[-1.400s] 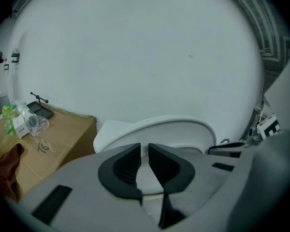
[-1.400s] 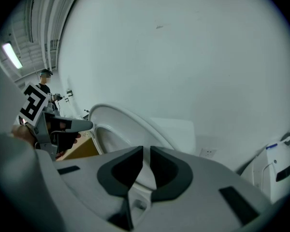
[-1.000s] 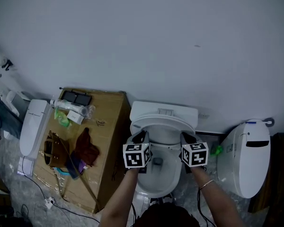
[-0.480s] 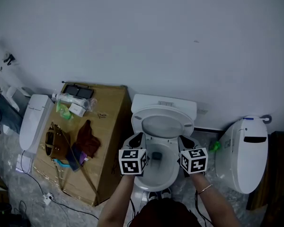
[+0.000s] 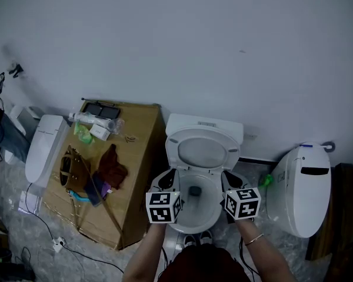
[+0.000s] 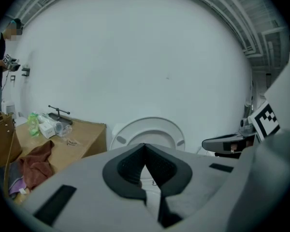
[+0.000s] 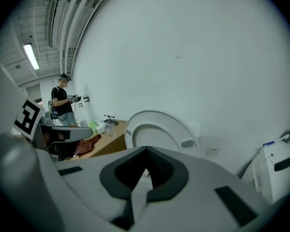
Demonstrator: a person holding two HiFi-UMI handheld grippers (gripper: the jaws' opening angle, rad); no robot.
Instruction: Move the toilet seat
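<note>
Lifting so far: the toilet seat (image 5: 202, 150) was found raised behind the toilet bowl (image 5: 207, 219), leaning back towards the cistern (image 5: 205, 124); it was also seen upright in both gripper views.
Change: a second before, both grippers had been set at the seat's sides, further back over the bowl. They had since been drawn back to the bowl's front edge, and the seat had been left standing on its own.
Left gripper (image 5: 167, 178): held at the left of the bowl's front rim, well apart from the seat. Its jaws had been brought fully together, with nothing pinched between them.
Right gripper (image 5: 229, 180): held at the right of the bowl's front rim, its jaws likewise pressed together on nothing.
Meaning for the task: the raise and the release were judged complete; little seemed to be left unless the seat was to be lowered again.
Risk: whether the seat leaned far enough back to stay up could not be told.
Surroundings: a cardboard box (image 5: 135, 157) stood left of the bowl and a second toilet (image 5: 306, 187) right of it.
</note>
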